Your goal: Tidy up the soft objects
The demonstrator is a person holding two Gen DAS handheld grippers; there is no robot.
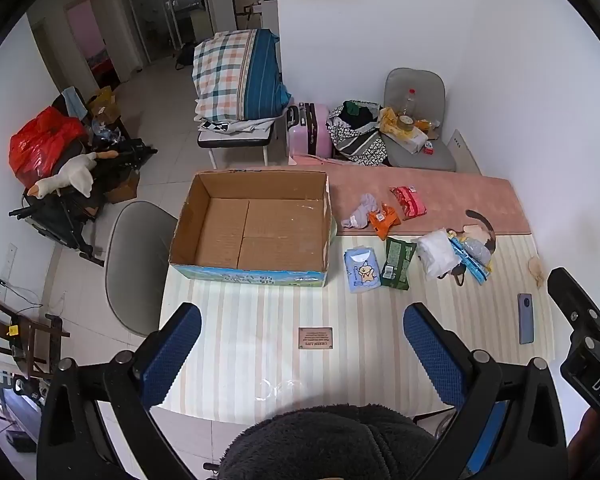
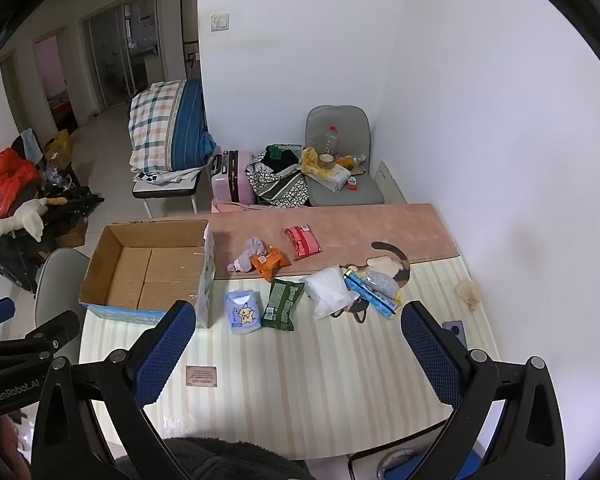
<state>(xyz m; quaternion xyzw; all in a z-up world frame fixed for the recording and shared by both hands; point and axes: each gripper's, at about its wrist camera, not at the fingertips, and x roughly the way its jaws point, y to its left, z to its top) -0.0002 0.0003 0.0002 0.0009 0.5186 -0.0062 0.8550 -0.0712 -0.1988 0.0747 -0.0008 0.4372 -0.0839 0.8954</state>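
Note:
An open cardboard box (image 1: 252, 228) stands empty on the table's left; it also shows in the right wrist view (image 2: 148, 268). To its right lie soft items: a blue tissue pack (image 1: 362, 270) (image 2: 242, 312), a green packet (image 1: 398, 262) (image 2: 282, 304), a white bag (image 1: 436, 254) (image 2: 328, 290), an orange packet (image 1: 384, 218) (image 2: 270, 260), a red pack (image 1: 408, 202) (image 2: 302, 242), a grey sock (image 1: 362, 210) (image 2: 246, 254). My left gripper (image 1: 302, 350) is open and empty above the table's near side. My right gripper (image 2: 298, 348) is open and empty too.
A phone (image 1: 525, 318) lies at the table's right. A blue tube (image 2: 370, 290) and cat-shaped mat (image 2: 392, 264) lie by the white bag. A grey chair (image 1: 138, 264) stands left of the table. A wall runs along the right. Cluttered chairs and a pink suitcase (image 1: 308, 128) stand behind.

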